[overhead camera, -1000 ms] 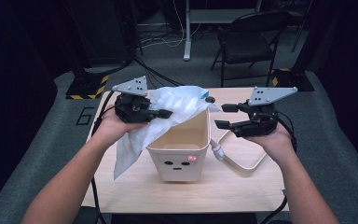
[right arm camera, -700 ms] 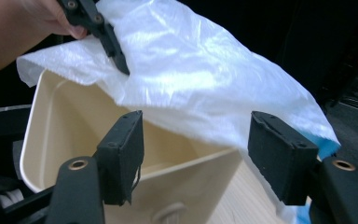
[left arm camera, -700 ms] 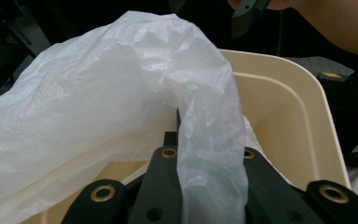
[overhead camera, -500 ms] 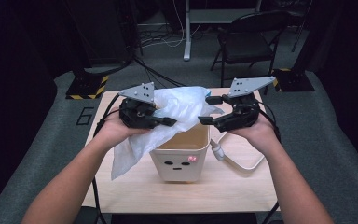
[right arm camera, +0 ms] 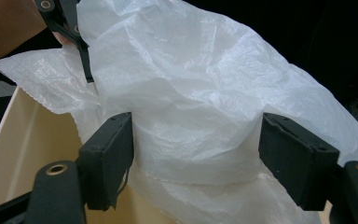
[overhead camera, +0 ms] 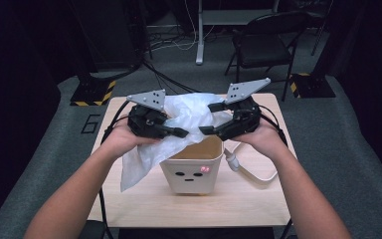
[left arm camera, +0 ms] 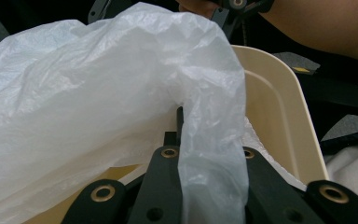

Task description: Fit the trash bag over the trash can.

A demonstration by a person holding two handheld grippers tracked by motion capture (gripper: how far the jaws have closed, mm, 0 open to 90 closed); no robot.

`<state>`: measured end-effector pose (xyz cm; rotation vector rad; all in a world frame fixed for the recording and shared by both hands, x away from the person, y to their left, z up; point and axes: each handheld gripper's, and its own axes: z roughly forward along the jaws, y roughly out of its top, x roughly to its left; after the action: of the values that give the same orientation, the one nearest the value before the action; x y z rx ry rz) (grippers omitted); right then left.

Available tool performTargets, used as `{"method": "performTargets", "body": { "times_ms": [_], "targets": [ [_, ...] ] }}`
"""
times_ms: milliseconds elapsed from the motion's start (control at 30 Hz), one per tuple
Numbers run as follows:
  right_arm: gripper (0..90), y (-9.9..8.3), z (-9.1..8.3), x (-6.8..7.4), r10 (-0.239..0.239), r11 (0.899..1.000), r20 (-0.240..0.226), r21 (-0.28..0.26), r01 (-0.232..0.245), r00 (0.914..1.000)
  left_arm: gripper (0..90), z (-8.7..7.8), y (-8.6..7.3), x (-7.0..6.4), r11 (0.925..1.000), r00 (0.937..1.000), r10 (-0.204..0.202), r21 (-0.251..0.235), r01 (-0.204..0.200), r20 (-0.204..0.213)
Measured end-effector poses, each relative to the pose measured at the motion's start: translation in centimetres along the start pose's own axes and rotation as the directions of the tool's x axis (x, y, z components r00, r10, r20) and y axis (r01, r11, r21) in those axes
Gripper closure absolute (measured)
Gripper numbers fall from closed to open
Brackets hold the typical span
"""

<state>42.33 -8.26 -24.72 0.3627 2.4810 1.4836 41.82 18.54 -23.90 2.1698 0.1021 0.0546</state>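
You are lining the bin with the plastic bag. Your left gripper pinches the bag; your right gripper gapes around a fold. Next, clamp it and spread the bag over the rim.

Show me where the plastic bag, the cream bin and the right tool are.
plastic bag (overhead camera: 191, 112), high view, crumpled middle above the bin.
cream bin (overhead camera: 191, 175), high view, front wall with the face.
right tool (right arm camera: 196, 161), right gripper view, midway between its open jaws.

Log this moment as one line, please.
left hand-held gripper: shut on plastic bag | right hand-held gripper: open, jaws either side of bag | bin: upright, unlined
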Motion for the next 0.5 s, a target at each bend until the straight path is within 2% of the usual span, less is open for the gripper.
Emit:
{"method": "performTargets", "body": {
  "times_ms": [100, 167, 233, 300, 367, 500],
  "targets": [
    [29.4, 0.1, 0.5, -0.1, -0.006, 1.000, -0.012, 0.009, 0.006, 0.9999, 87.4, 0.1, 0.0, 0.1, 1.0000, 1.0000, -0.003, -0.003, 0.003, 0.000],
    [30.6, 0.0, 0.8, -0.2, -0.017, 1.000, -0.007, 0.021, 0.017, 0.9998, 87.4, 0.1, 0.1, 0.3, 0.9999, 0.9998, 0.001, 0.013, -0.001, -0.018],
    [31.3, 0.1, 0.9, -0.4, -0.035, 0.999, 0.027, 0.032, 0.034, 0.9990, 87.4, 0.2, 0.2, 0.7, 0.9991, 0.9983, 0.005, 0.043, -0.003, -0.059],
    [31.5, 0.0, 0.8, -0.8, -0.027, 0.999, 0.051, 0.034, 0.025, 0.9983, 87.4, 0.4, 0.2, 1.2, 0.9987, 0.9969, -0.004, 0.051, 0.008, -0.079],
    [31.4, 0.0, 0.7, -1.3, -0.014, 0.999, 0.089, 0.033, 0.012, 0.9959, 87.4, 0.5, 0.3, 1.8, 0.9985, 0.9966, -0.016, 0.050, 0.020, -0.081],
    [31.1, -0.1, 0.9, -2.2, 0.004, 0.999, 0.099, 0.038, -0.008, 0.9951, 87.3, 0.7, 0.2, 2.4, 0.9983, 0.9962, -0.037, 0.042, 0.041, -0.078]
  ]
}}
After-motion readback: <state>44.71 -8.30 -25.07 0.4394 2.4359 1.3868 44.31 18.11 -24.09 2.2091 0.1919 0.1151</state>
